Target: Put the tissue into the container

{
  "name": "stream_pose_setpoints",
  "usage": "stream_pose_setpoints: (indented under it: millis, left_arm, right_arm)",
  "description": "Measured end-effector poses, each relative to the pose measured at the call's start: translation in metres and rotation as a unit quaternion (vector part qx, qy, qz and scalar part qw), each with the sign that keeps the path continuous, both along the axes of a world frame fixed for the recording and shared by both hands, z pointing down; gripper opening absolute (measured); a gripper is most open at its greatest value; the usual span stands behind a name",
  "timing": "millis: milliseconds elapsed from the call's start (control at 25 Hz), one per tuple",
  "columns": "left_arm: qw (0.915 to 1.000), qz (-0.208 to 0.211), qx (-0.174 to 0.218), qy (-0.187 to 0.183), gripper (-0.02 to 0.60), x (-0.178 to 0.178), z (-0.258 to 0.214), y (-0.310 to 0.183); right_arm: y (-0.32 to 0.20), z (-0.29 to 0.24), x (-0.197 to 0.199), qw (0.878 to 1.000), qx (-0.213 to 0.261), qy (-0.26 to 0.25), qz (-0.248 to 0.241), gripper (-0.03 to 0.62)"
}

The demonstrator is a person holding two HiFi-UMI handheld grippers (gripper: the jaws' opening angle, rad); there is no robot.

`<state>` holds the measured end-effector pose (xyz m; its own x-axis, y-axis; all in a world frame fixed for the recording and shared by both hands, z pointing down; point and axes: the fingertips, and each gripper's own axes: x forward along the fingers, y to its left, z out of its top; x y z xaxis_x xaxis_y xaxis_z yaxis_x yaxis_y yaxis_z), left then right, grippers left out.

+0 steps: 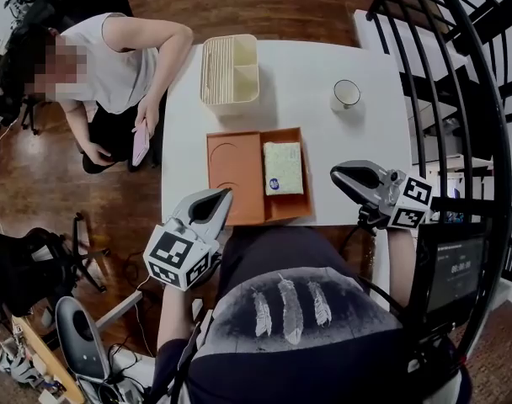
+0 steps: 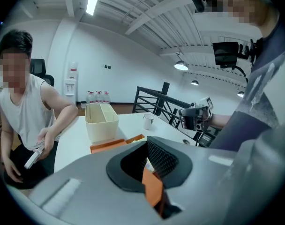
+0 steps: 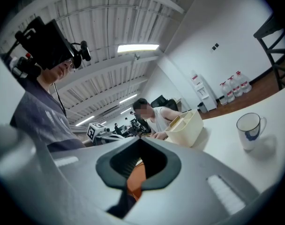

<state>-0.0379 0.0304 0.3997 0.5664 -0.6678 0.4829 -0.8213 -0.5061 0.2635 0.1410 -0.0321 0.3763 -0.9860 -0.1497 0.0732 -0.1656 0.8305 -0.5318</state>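
Pale green tissue packet (image 1: 283, 168) in flat orange tray (image 1: 235, 183), white bench (image 1: 332, 133) near edge. Cream plastic container (image 1: 231, 74) at far edge. Left tongs (image 1: 225, 194), right tongs (image 1: 336, 173) closed, empty. Likely next: open, grasp packet.

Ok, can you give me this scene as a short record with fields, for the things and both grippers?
table: white
tray: orange, at the table's near edge
tissue: pack in the tray's right part
container: cream, divided, behind the tray
mug: white, far right, standing alone
left gripper: jaws together, empty, off the near left corner
right gripper: jaws together, empty, at the near right edge
task: tissue not yet in container
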Motion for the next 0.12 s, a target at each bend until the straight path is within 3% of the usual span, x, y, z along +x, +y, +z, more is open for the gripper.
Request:
stream_pose_setpoints:
  millis: [120]
  left_arm:
    - [1.0,-0.003,0.005,0.004,0.011,-0.0012,-0.0028,-0.0017]
  right_arm:
    - [-0.001,0.0018,-0.0036,1.0,-0.008,-0.009,-0.003,0.003]
